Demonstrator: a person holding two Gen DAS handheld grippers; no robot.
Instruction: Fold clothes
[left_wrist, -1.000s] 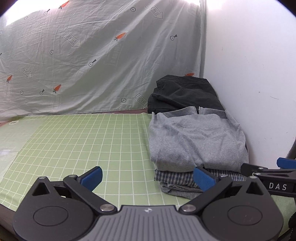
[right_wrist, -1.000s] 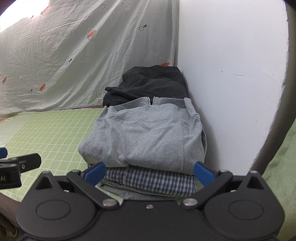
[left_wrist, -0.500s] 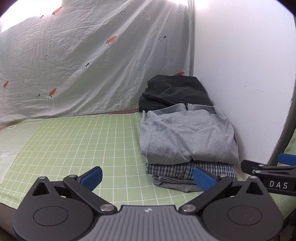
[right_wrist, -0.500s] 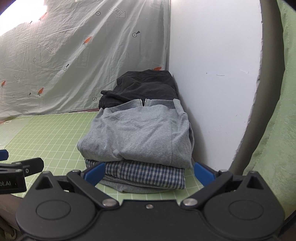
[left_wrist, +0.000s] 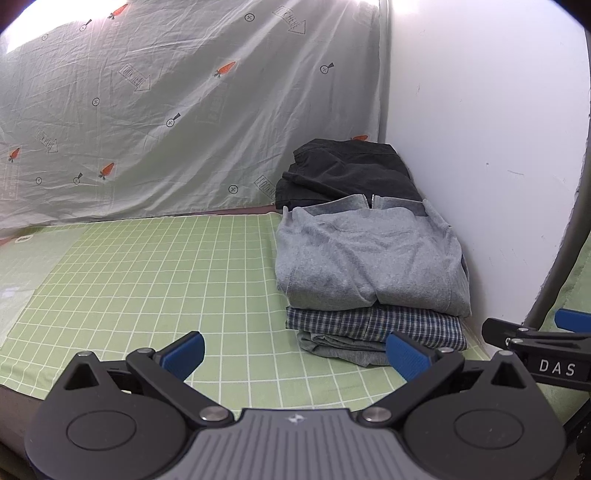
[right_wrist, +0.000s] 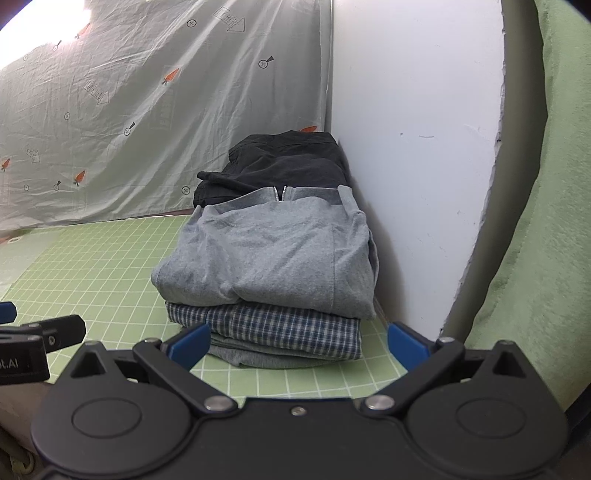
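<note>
Soft folded grey zip-neck sweatshirt (right_wrist: 273, 254) is seen topping the far-right stack; limp fabric, best pinched at near corners. Left gripper (left_wrist: 293, 354) and right gripper (right_wrist: 297, 345) are held spread, empty.

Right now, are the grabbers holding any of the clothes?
No. Both the left gripper and the right gripper are open and empty. The grey zip-neck top lies folded on the stack, untouched.

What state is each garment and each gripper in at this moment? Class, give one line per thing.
grey zip-neck top: folded, on top of the near stack.
plaid shirt: folded, under the grey top.
grey garment: folded, bottom of the stack.
black garment: folded, behind the stack by the wall.
left gripper: open, holding nothing.
right gripper: open, holding nothing.
</note>
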